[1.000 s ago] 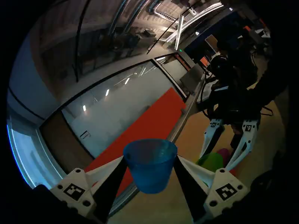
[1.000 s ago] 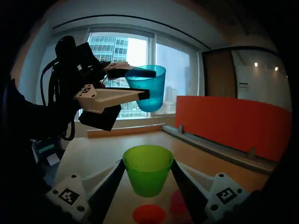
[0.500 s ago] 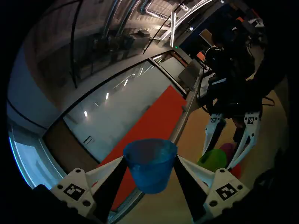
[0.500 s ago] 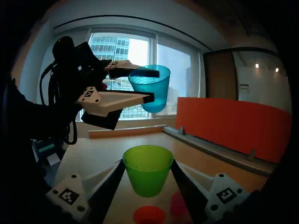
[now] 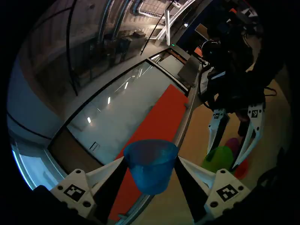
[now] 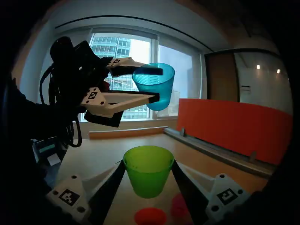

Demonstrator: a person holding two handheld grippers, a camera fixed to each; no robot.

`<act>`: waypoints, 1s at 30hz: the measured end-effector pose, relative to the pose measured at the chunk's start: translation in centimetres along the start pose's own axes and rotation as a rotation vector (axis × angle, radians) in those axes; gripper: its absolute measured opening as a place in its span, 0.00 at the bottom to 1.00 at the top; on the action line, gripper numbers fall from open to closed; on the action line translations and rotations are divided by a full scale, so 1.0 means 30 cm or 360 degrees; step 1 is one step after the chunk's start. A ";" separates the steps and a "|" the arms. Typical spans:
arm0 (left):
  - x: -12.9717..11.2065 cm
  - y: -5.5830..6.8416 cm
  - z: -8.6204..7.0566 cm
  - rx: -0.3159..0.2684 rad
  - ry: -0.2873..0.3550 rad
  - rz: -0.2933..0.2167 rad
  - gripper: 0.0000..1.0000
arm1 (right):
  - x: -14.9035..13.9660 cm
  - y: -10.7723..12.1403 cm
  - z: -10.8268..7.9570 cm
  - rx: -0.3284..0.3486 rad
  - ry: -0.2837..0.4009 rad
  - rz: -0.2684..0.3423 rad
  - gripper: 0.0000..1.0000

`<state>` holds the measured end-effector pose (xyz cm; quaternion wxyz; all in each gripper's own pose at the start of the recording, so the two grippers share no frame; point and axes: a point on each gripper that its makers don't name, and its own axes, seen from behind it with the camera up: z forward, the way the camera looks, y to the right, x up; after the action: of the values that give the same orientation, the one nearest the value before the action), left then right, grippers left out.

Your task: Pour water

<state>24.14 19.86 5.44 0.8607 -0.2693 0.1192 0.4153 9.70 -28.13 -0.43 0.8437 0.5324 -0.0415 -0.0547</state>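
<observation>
Two cups were clamped between fingers: the left gripper (image 5: 150, 161) held the blue cup (image 5: 150, 174) tilted above the right gripper's (image 6: 148, 165) green cup (image 6: 148, 178); misalignment could spill water onto the worktop (image 6: 93, 157)

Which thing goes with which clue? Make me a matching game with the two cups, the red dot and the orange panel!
Things:
1. blue cup
2. green cup
3. red dot
4. orange panel

Clues:
A. lying flat on the table
B. held up high by the left claw
C. standing upright along the table's side
D. held low by the right claw

Pairs: 1-B, 2-D, 3-A, 4-C
</observation>
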 end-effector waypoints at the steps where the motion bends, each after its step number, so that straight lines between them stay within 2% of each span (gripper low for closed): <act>1: 0.002 -0.001 0.001 0.0001 0.0002 0.0011 0.85 | 0.001 0.000 -0.001 0.0000 0.0001 -0.0001 0.91; 8: 0.017 -0.018 0.004 0.0015 0.0008 0.0097 0.85 | 0.012 0.005 -0.001 0.0000 0.0008 -0.0001 0.91; 20: 0.026 0.010 0.007 0.0001 0.0014 0.0216 0.85 | 0.015 0.003 -0.003 -0.0001 0.0013 -0.0005 0.91; 30: 0.043 -0.006 0.013 0.0019 0.0020 0.0301 0.85 | 0.015 0.004 -0.003 0.0001 0.0011 -0.0008 0.91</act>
<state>25.10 20.81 5.26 0.8184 -0.2543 0.1519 0.4925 10.17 -28.07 -0.36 0.8436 0.5329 -0.0372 -0.0550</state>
